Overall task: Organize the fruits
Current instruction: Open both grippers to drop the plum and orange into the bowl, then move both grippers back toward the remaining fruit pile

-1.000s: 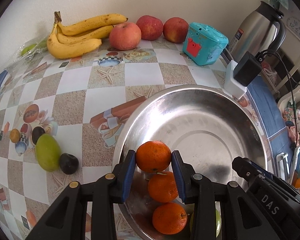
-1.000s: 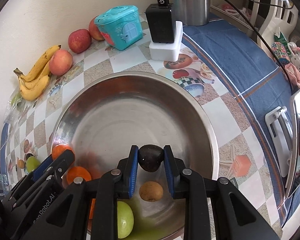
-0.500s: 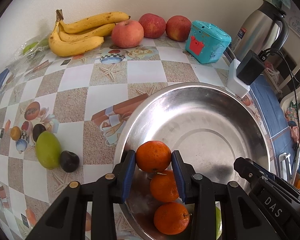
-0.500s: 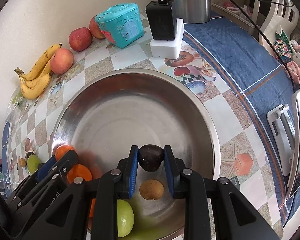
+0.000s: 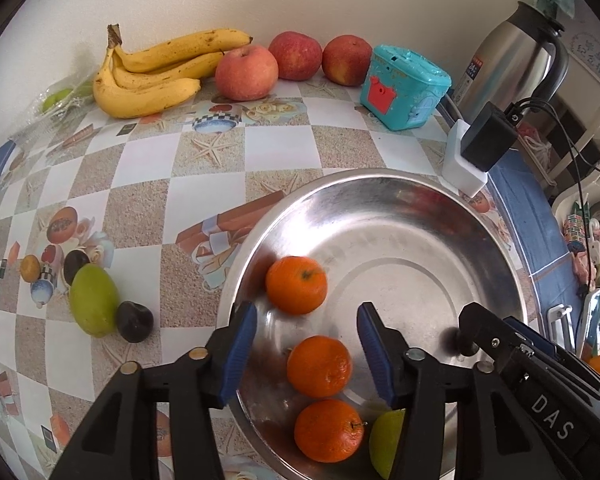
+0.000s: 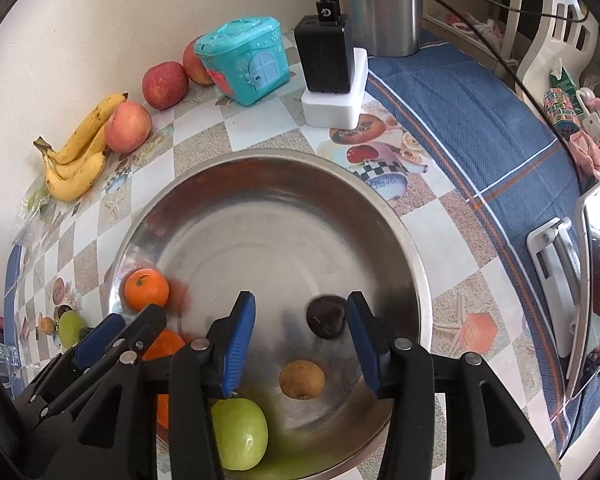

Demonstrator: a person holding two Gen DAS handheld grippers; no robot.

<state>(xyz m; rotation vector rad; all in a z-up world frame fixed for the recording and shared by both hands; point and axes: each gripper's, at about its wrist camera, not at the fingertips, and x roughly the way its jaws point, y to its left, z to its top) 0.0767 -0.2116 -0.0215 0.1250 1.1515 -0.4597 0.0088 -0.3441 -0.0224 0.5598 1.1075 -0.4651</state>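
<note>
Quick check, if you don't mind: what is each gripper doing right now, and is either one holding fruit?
Left gripper: jaws opening, holding nothing; the orange lies free in the metal bowl.
Right gripper: jaws opening, holding nothing; the dark fruit is free.

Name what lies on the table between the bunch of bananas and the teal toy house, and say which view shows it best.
Three apples sit in a row between the bananas and the teal toy house, along the wall. The left wrist view shows all three clearly.

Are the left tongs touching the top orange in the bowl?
Apart. The left wrist view shows the left tongs opening, with bare steel bowl visible between both blue pads and the top orange.
</note>
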